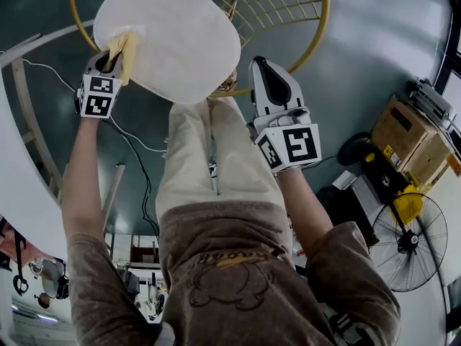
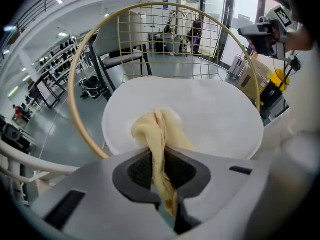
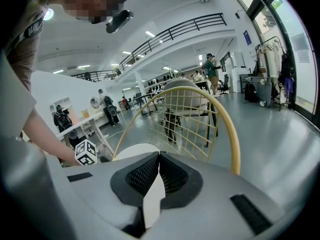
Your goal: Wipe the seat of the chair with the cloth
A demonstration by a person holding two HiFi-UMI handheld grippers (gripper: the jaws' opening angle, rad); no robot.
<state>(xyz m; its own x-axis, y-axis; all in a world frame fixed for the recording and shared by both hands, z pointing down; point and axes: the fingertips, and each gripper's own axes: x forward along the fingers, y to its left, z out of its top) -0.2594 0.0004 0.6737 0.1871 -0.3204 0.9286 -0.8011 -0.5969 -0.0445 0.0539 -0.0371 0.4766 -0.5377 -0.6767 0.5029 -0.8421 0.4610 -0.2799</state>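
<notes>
Between jaws of left tool (image 2: 159, 158), cloth (image 2: 154, 129) on seat (image 2: 215, 115); right tool (image 3: 159, 157) empty

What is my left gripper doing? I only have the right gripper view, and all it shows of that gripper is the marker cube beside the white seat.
Observer: The left gripper is shut on a yellow cloth; its own view shows the cloth pinched between the jaws.
Operator: Is the cloth on the seat?
Observer: Yes. In the head view it lies bunched against the seat, at its left edge.
Operator: Where does my right gripper sit relative to the seat?
Observer: In the head view the right gripper is off the seat's right edge, by the yellow rim.
</notes>
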